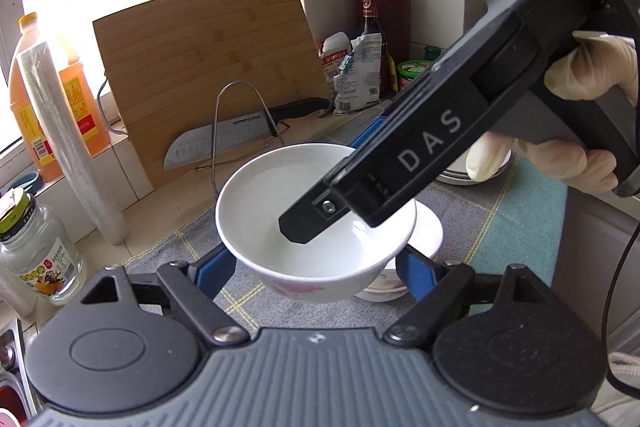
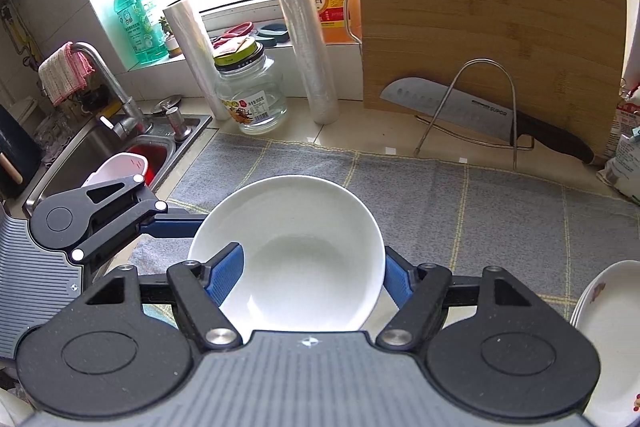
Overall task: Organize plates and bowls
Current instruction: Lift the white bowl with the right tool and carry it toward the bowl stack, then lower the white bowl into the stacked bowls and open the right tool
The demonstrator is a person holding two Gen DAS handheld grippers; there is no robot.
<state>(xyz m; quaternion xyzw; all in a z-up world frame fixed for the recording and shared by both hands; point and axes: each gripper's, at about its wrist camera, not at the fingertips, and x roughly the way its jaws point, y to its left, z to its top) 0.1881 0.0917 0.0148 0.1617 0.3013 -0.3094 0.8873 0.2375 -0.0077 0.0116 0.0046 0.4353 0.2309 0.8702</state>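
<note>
A white bowl (image 1: pixel 280 195) with a pink pattern on its outside hangs above the grey checked mat (image 1: pixel 508 227). My left gripper (image 1: pixel 316 259) is shut on it, one blue finger on each side of its wall. Just below it to the right a second white bowl (image 1: pixel 431 231) stands on the mat. My right gripper (image 1: pixel 336 183) comes in from the upper right and straddles the far rim. One finger hovers inside the bowl; the other sits outside. In the right wrist view the same bowl (image 2: pixel 304 255) fills the right gripper (image 2: pixel 310 277), which is open around it. The left gripper's finger (image 2: pixel 176 227) meets the bowl's left side.
A stack of white plates (image 2: pixel 608 331) sits on the mat at the right edge. Behind the mat a wire rack (image 2: pixel 480 107) holds a bamboo cutting board (image 2: pixel 480 15) and a knife (image 2: pixel 460 103). A glass jar (image 2: pixel 252 95), film rolls and a sink (image 2: pixel 80 155) lie to the left.
</note>
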